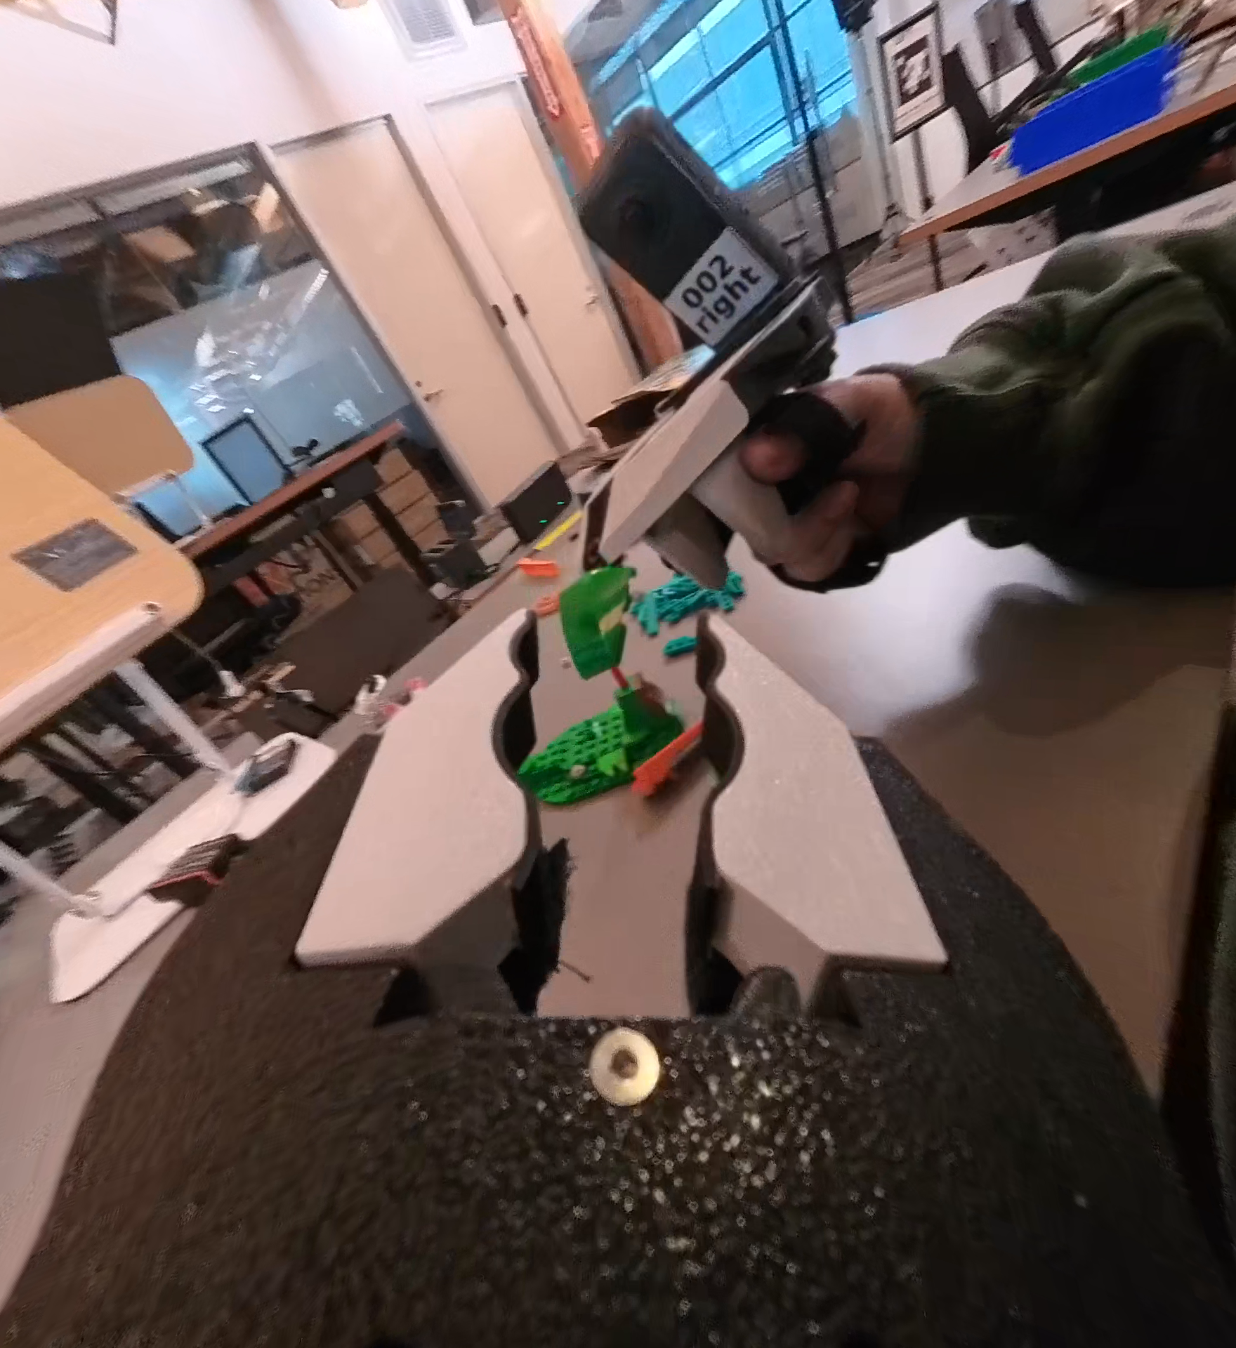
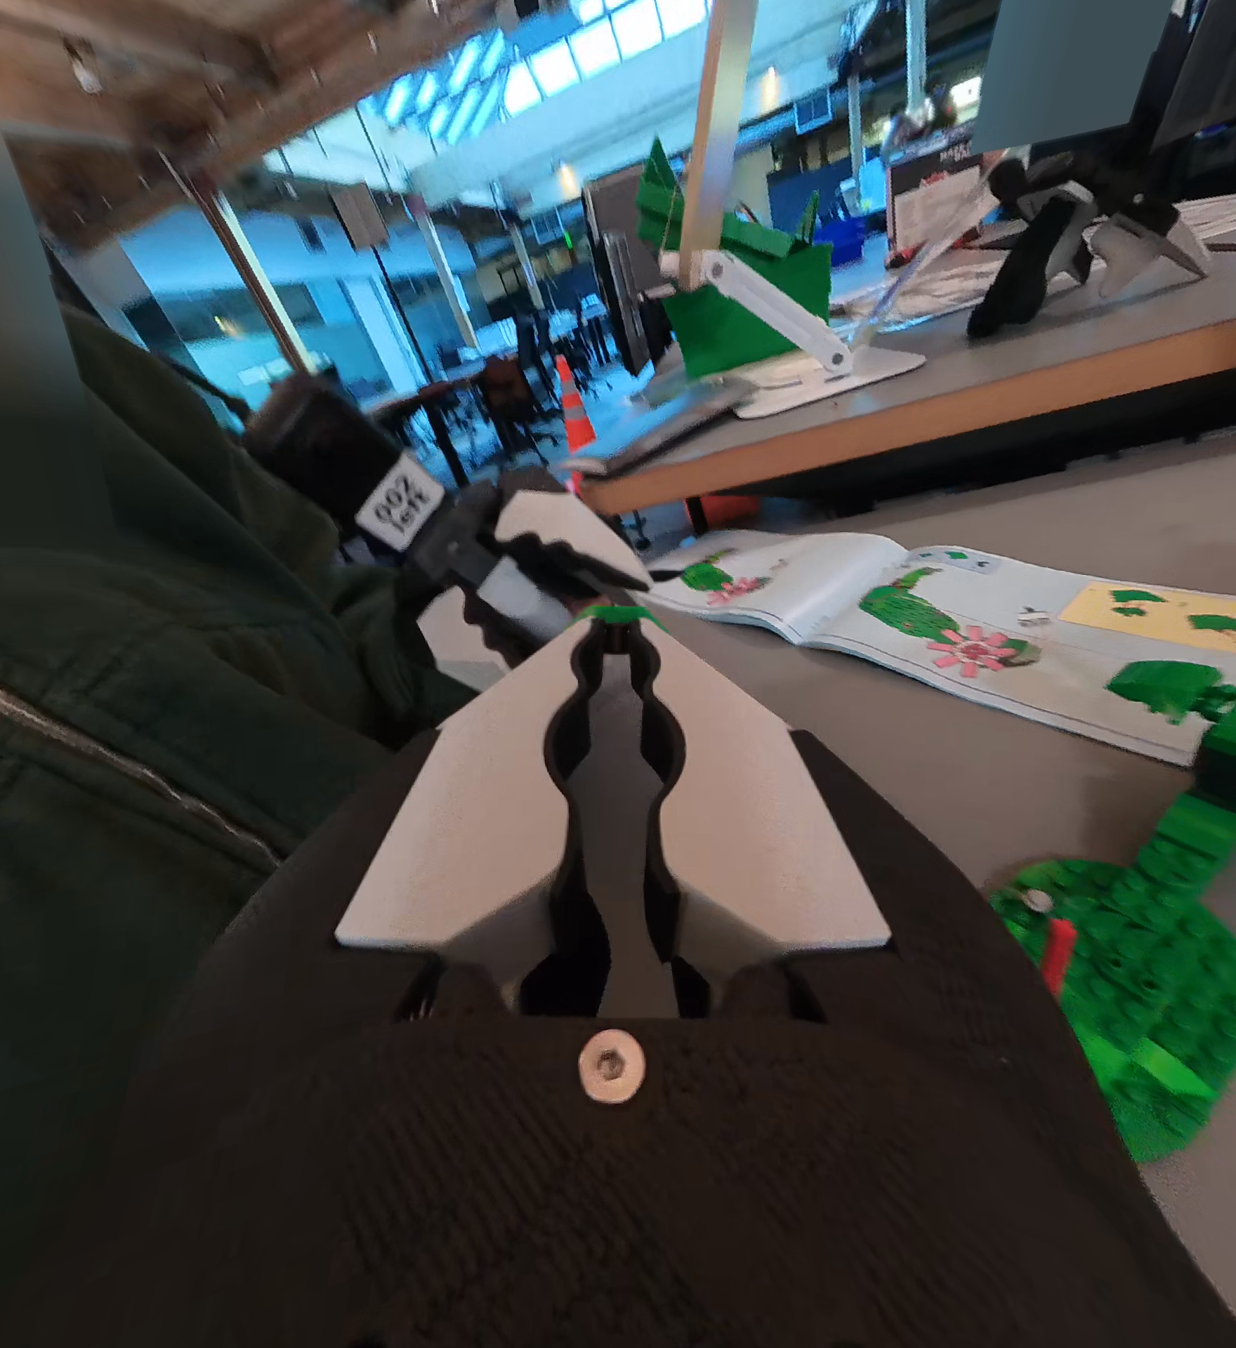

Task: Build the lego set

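Observation:
A green lego build (image 1: 589, 755) on a flat green base sits on the grey table (image 1: 965, 693), seen between my left gripper's fingers. An orange piece (image 1: 662, 766) lies at its right side. My left gripper (image 1: 615, 627) is open and empty, held back from the build. My right gripper (image 1: 630, 572) is shut on a curved green piece (image 1: 593, 620) and holds it just above the build. In the right wrist view, the right gripper (image 2: 615, 627) pinches that green piece (image 2: 615, 615) at its tips, and the build (image 2: 1148, 985) lies low on the right.
An open instruction booklet (image 2: 965, 620) lies on the table beyond the build. A pile of teal pieces (image 1: 681, 598) and small orange pieces (image 1: 538, 567) lie farther along. A second table (image 2: 965, 408) holds a white monitor arm and a spare gripper. A person's green sleeve (image 1: 1111, 379) is at the right.

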`<state>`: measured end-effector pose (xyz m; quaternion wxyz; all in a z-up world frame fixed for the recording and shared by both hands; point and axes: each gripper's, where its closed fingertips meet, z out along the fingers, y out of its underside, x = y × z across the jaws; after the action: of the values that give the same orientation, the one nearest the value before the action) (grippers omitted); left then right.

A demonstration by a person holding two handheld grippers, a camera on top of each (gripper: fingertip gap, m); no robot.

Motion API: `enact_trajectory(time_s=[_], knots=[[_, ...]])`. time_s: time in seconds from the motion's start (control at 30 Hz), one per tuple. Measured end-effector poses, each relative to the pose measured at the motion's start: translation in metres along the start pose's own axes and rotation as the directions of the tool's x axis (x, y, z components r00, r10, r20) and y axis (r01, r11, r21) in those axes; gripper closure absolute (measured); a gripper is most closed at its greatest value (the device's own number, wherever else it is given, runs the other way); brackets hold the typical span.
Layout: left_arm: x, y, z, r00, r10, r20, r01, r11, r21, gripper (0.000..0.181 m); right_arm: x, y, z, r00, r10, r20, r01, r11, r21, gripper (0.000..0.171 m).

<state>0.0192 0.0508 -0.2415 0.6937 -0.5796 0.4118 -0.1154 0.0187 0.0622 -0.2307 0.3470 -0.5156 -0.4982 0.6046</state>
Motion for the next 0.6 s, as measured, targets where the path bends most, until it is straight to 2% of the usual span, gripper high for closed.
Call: enact_trajectory(time_s=[0.1,0.17,0.27,0.33,0.43,0.6], knots=[[0.007,0.000,0.002,0.984,-0.151,-0.097,0.152,0.988,0.005,0.134,-0.005,0.009,-0.003,0.997,-0.071,0.026,0.074,0.993,-0.094,0.165],[0.014,0.003,0.005,0.944,-0.277,-0.179,0.276,0.961,-0.030,0.130,-0.009,0.012,-0.005,0.994,-0.096,0.053,0.101,0.988,-0.117,0.165],[0.023,0.005,0.007,0.882,-0.386,-0.268,0.381,0.922,-0.073,0.137,-0.010,0.012,-0.007,0.995,-0.081,0.063,0.088,0.990,-0.115,0.165],[0.022,0.004,0.006,0.918,-0.319,-0.236,0.316,0.947,-0.051,0.145,-0.010,0.010,-0.006,0.996,-0.065,0.064,0.071,0.993,-0.097,0.165],[0.016,0.004,0.005,0.984,-0.120,-0.134,0.115,0.992,-0.045,0.150,-0.010,0.003,-0.004,0.997,-0.005,0.072,0.008,0.999,-0.038,0.166],[0.005,-0.003,0.004,0.990,0.143,0.014,-0.142,0.988,-0.053,0.152,-0.011,-0.004,0.001,0.985,0.124,0.123,-0.130,0.990,0.047,0.166]])
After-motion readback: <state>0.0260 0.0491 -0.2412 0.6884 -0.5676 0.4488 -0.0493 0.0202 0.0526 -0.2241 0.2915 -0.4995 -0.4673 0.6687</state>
